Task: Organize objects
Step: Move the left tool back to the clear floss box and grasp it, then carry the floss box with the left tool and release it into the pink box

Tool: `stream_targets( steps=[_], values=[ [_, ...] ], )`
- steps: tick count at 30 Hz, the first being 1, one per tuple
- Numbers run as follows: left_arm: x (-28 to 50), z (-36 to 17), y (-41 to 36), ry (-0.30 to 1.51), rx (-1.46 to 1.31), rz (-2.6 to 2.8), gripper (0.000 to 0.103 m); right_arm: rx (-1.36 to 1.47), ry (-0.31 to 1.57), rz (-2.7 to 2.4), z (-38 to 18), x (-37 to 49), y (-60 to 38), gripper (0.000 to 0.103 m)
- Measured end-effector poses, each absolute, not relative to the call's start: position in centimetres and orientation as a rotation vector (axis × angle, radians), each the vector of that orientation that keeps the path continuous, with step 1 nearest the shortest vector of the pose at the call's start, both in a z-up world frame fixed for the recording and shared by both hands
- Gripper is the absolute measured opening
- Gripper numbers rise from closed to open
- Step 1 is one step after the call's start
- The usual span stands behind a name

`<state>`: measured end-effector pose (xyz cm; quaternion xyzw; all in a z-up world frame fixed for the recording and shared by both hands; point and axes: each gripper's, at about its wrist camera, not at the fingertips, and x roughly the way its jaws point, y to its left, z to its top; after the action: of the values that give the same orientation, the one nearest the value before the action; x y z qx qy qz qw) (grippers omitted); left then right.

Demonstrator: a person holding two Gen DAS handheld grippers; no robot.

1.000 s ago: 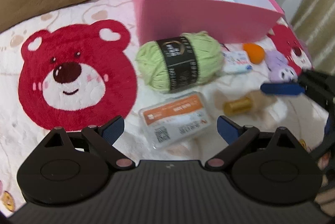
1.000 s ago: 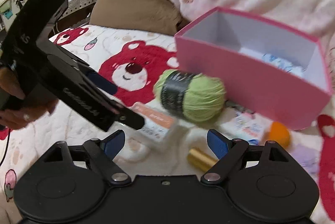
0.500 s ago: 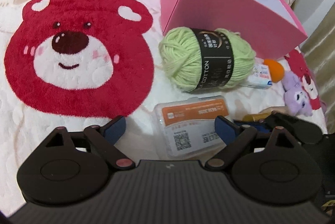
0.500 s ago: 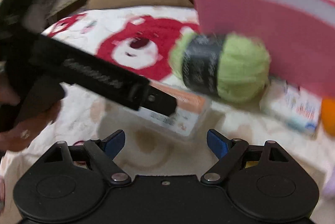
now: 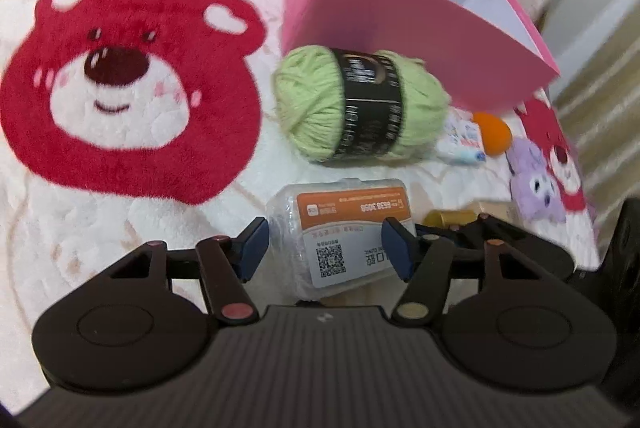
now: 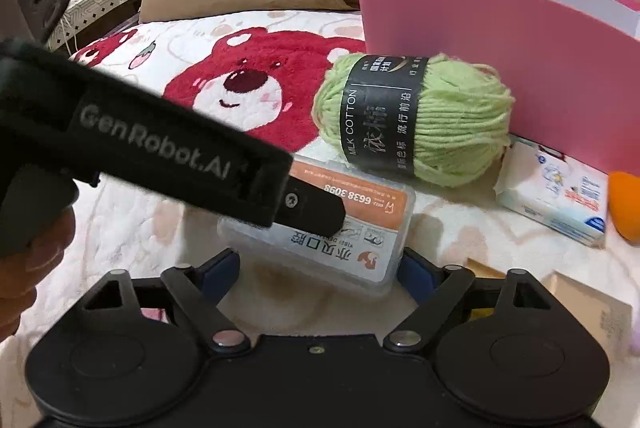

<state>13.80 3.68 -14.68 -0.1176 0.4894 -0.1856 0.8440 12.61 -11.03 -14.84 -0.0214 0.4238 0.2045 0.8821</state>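
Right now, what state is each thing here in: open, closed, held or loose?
Pink box: open-topped, upright.
Left tool: jaws have just been closing around the clear case; firm grip unclear.
Clear case: lid shut, lying flat.
Right tool: open, holding nothing.
Green yarn: wound, banded, lying loose.
Tissue pack: lying flat, loose.

- Soft, even indoor light — no hard shadows on the bear blanket (image 5: 132, 88).
- Left wrist view is slightly motion-blurred: the yarn ball (image 5: 362, 106) label is smeared and unreadable.
- Right wrist view is sharper; the yarn label reads clearly there.
- Fisheye bending curves the pink box (image 6: 500, 40) edges; corners darken.
- Lower right of the right wrist view is out of focus.
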Motion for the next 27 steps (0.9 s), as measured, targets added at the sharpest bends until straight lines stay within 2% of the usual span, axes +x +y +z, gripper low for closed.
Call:
stream_targets(
  steps=[5,16,27],
  values=[
    [11.8,-13.2,2.5,1.006,-0.18,-0.396,0.061,-0.099,0.876,0.424,-13.7,10.6,-11.0,0.083],
    [10.6,-7.6,3.0,0.944,-0.219,-0.466,0.061,-0.211,0.703,0.387,-8.7,7.5,-11.2,0.079],
    [10.6,-2.8,1.1,0.877,-0.169,-0.503,0.06,-0.132,0.617,0.362,-4.4,6.6,-13.8,0.072]
  ],
)
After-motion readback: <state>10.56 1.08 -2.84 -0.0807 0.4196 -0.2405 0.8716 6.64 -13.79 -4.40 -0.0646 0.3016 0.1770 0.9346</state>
